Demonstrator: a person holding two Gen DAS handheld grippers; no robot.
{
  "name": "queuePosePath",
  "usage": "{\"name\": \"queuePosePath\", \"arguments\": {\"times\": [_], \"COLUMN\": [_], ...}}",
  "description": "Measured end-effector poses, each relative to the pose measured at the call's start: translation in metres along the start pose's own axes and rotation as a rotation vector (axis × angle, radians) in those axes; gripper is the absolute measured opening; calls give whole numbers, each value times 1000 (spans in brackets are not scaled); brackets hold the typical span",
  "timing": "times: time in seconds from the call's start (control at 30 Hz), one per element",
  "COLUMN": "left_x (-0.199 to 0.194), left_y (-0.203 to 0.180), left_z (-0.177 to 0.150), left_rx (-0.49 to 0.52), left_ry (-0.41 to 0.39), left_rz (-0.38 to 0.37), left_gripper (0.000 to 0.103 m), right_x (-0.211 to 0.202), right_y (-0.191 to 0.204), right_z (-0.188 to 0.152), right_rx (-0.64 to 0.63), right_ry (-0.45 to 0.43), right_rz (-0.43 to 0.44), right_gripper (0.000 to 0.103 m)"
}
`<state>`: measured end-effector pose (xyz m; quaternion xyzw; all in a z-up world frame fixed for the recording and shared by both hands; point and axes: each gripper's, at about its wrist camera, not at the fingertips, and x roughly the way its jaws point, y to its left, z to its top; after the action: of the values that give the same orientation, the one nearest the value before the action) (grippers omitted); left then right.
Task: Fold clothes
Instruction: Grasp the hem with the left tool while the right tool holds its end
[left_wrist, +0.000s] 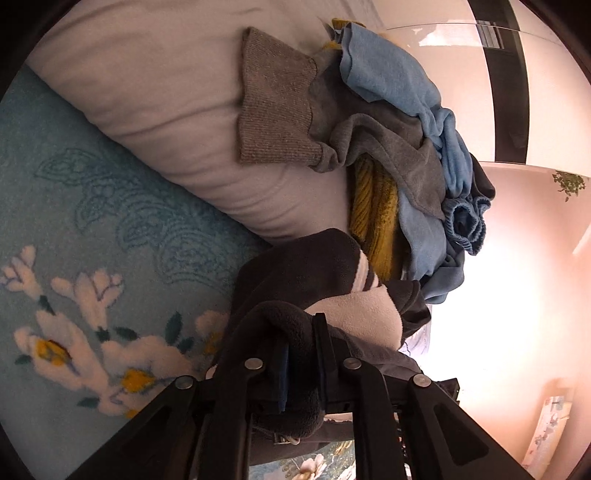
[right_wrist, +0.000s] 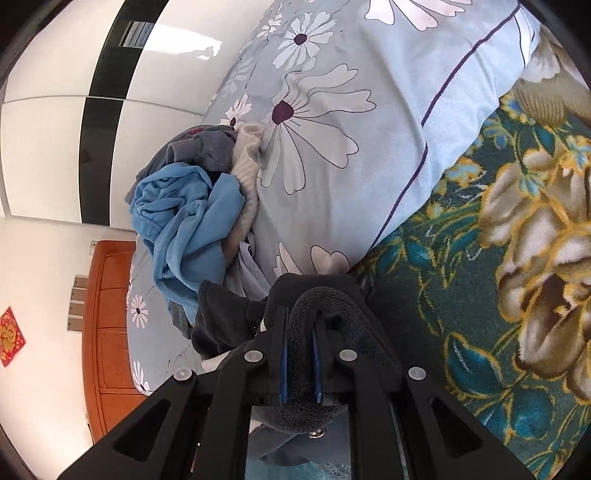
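Note:
A dark grey fleece garment (left_wrist: 295, 266) with cream stripes and a cream panel lies bunched on the bed, close in front of both cameras. My left gripper (left_wrist: 299, 332) is shut on a thick fold of it, and the fleece drapes over the left finger and hides its tip. In the right wrist view the same fleece (right_wrist: 229, 314) fills the gap between the blue pads of my right gripper (right_wrist: 301, 321), which is shut on it. Behind the garment sits a pile of loose clothes (left_wrist: 406, 147) in blue, grey and mustard yellow, shown in the right wrist view as the pile (right_wrist: 184, 206).
A white pillow (left_wrist: 147, 92) lies on a pale teal flowered blanket (left_wrist: 92, 221). A light blue daisy-print duvet (right_wrist: 332, 110) is heaped beside a dark green flowered blanket (right_wrist: 498, 258). A glossy white wardrobe with a black stripe (right_wrist: 103, 110) and a wooden panel (right_wrist: 110, 314) stand beyond the bed.

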<state>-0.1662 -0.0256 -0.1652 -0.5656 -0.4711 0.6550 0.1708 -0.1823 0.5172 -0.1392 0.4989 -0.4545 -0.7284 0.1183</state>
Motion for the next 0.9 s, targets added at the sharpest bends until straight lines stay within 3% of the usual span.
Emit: {"name": "queuePosePath", "arguments": {"times": [0.03, 0.1, 0.17, 0.27, 0.47, 0.67, 0.77, 0.9], "left_x": [-2, -7, -13, -22, -40, -37, -34, -25], "left_y": [-2, -6, -12, -20, -26, -37, -41, -36], "left_z": [-2, -7, -14, -25, -55, -83, -97, -99], "left_rx": [4, 17, 43, 111, 208, 326, 400, 424], "left_ry": [-2, -3, -4, 11, -9, -45, -71, -95], "left_rz": [-19, -52, -69, -46, -5, 69, 156, 270], "left_gripper": [23, 49, 62, 63, 67, 69, 71, 70], "right_x": [-1, -2, -8, -19, -45, -39, -22, -10], "right_y": [2, 7, 10, 12, 10, 15, 19, 20], "right_z": [0, 0, -4, -8, -24, -53, -59, -54], "right_rx": [-12, -35, -57, -89, -145, -256, -304, -294], "right_ry": [1, 11, 17, 11, -5, 45, 70, 20], "right_rz": [-5, -6, -5, -18, -1, -60, -122, -145], "right_gripper": [13, 18, 27, 43, 43, 43, 43, 43]}}
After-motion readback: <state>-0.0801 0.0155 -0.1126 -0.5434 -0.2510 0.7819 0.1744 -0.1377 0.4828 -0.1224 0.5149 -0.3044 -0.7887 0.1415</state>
